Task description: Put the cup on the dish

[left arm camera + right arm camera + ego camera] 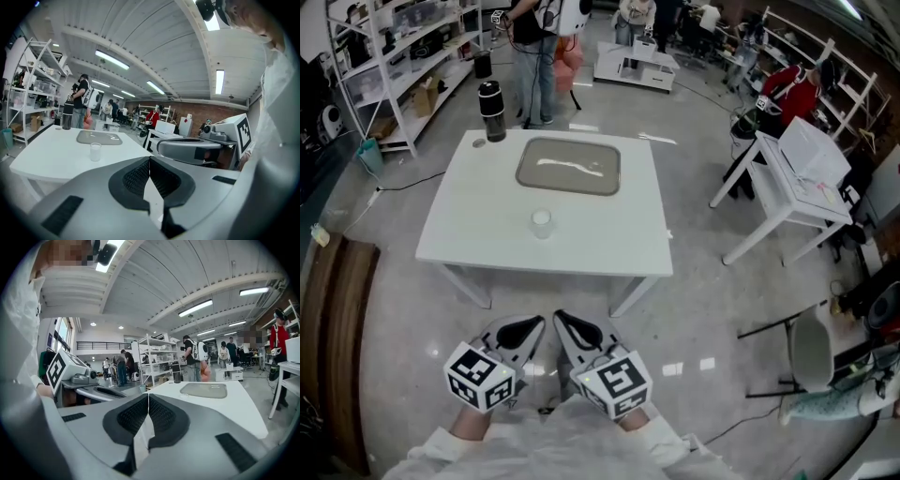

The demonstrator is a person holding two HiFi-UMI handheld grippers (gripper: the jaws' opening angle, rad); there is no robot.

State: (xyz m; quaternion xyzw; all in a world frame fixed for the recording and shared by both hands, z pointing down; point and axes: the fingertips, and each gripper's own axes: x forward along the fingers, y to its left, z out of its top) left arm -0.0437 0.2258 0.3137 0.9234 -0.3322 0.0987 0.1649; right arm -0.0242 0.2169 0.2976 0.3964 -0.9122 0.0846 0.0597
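Left gripper [520,330] and right gripper [577,330] side by side, low before the body and well short of the table [469,239], each clenched with pads meeting and nothing between the jaws; most likely carried shut simply because nothing needs gripping yet. Both aimed roughly level toward the table, so that either could take the job, though hard to say which from here. Cup [542,222] upright near the middle of the table, apart from the dish [546,178] and just on the near side of its front rim; clear-walled and seemingly empty, though too small to be sure. Dish flat toward the far side, bare but for a pale streak or glare, with plenty of room inside. Handy layout, by the look of it: cup in line between the grippers and the dish, hence only a short straight carry away from the body. Bottle [491,111] at the far left corner, well apart from both and out of that path. Task judged not yet begun, with no contact anywhere. Next, in all likelihood: closer to the table, one pair of jaws spread wide enough for the cup, a light hold around its wall, then up over the rim and down inside. Worth minding: a light thin cup, easy to tip or squash
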